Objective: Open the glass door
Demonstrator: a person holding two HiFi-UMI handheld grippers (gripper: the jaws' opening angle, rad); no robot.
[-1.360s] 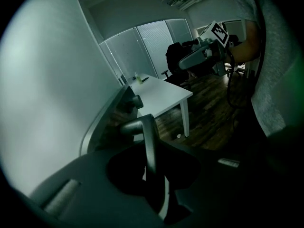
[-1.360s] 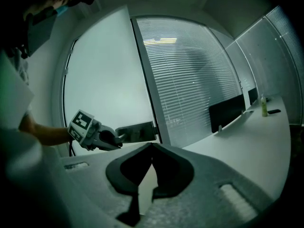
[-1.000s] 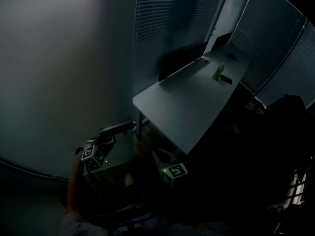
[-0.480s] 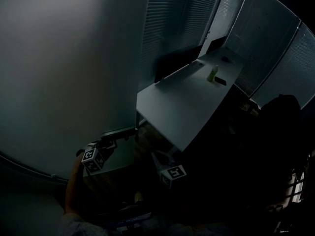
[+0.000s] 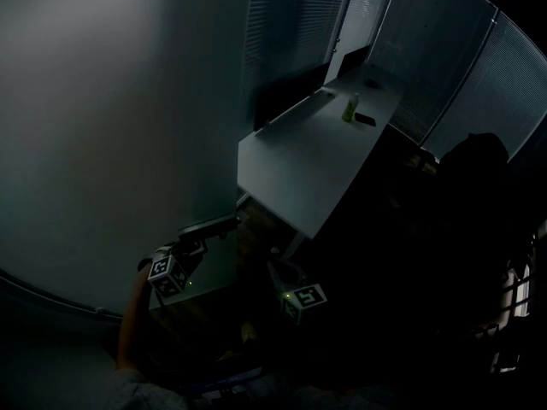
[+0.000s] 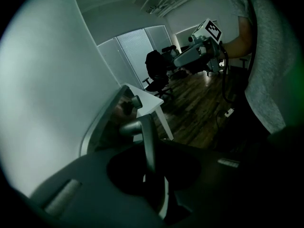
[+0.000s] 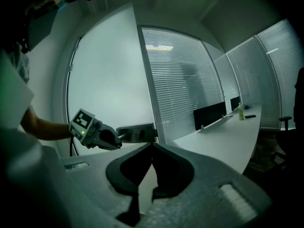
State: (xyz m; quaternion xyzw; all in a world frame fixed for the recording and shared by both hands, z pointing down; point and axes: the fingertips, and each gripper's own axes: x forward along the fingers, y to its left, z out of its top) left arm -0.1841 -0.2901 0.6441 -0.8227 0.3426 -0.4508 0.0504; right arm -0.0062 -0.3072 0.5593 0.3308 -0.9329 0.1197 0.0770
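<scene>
The frosted glass door [image 5: 111,126] fills the left of the head view. Its metal lever handle [image 5: 209,225] juts from the door's edge. My left gripper [image 5: 195,239] is shut on that lever. In the left gripper view the lever [image 6: 148,141] runs down between the jaws of the left gripper [image 6: 152,179], which have just closed a little further on it. The right gripper view shows the left gripper [image 7: 114,137] at the handle plate [image 7: 137,132] beside the door [image 7: 104,80]. My right gripper [image 5: 275,270] hangs apart from the door, its jaws [image 7: 152,145] shut on nothing.
A white desk [image 5: 299,161] stands close behind the door's edge, bearing a small bottle [image 5: 350,107] and a dark flat item [image 5: 365,120]. Blinds [image 5: 291,32] cover the glass walls. An office chair [image 6: 154,65] stands on the wood floor [image 6: 199,103].
The left gripper keeps its hold on the lever. In the head view the desk and blinds have slid up and to the right, and both grippers have shifted slightly.
</scene>
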